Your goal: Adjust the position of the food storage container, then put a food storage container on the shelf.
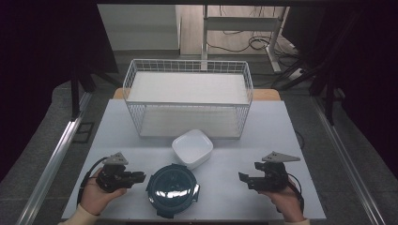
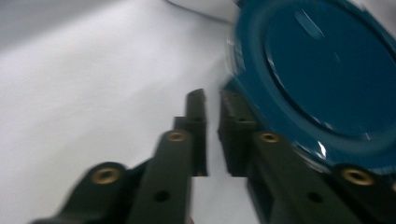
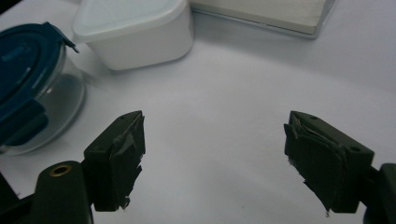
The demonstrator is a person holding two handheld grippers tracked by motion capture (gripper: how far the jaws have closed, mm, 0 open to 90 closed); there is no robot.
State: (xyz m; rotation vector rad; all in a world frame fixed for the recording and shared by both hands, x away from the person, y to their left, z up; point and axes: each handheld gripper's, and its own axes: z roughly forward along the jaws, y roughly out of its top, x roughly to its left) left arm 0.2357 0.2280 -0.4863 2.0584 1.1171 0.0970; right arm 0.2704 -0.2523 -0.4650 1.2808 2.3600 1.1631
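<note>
High view: our left gripper (image 1: pixel 139 177) sits beside the round clear container with dark blue clip lid (image 1: pixel 172 189), jaws slightly parted, gripping nothing. Our right gripper (image 1: pixel 243 179), well apart, gapes wide and empty. Beyond: white square plastic tub (image 1: pixel 192 148), then white wire basket (image 1: pixel 187 97).

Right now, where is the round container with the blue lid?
In the high view, the round container sits near the front edge of the table, between the two grippers, closer to the left gripper, just in front of the white box.
</note>
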